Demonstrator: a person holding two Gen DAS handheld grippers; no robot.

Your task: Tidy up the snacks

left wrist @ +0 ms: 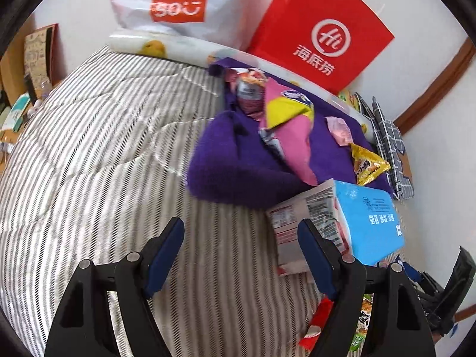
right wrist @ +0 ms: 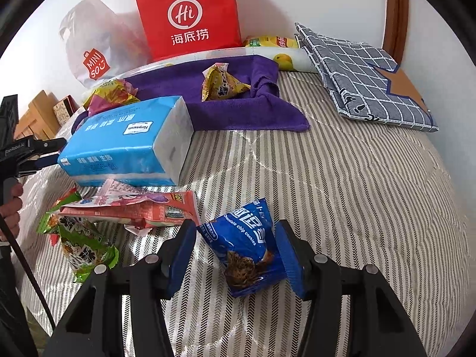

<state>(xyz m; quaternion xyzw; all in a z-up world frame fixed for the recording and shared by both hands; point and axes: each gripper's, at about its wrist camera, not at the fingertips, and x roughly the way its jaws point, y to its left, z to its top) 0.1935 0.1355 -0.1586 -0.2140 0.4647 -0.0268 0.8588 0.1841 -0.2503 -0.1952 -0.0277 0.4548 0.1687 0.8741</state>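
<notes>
A striped bedspread (right wrist: 342,178) covers the bed, with bags against the wall behind. The left gripper (left wrist: 241,245) hangs wide open over bare stripes, holding nothing. The right gripper (right wrist: 236,251) is spread around a blue cookie packet (right wrist: 247,250), its pads beside the packet's edges without squeezing it.

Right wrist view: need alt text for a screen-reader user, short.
The right gripper is open around a blue chocolate chip cookie packet lying on a striped bedspread. To its left sit a blue tissue pack and loose snack packets; behind, a yellow snack packet rests on a purple cloth before a red paper bag.
</notes>
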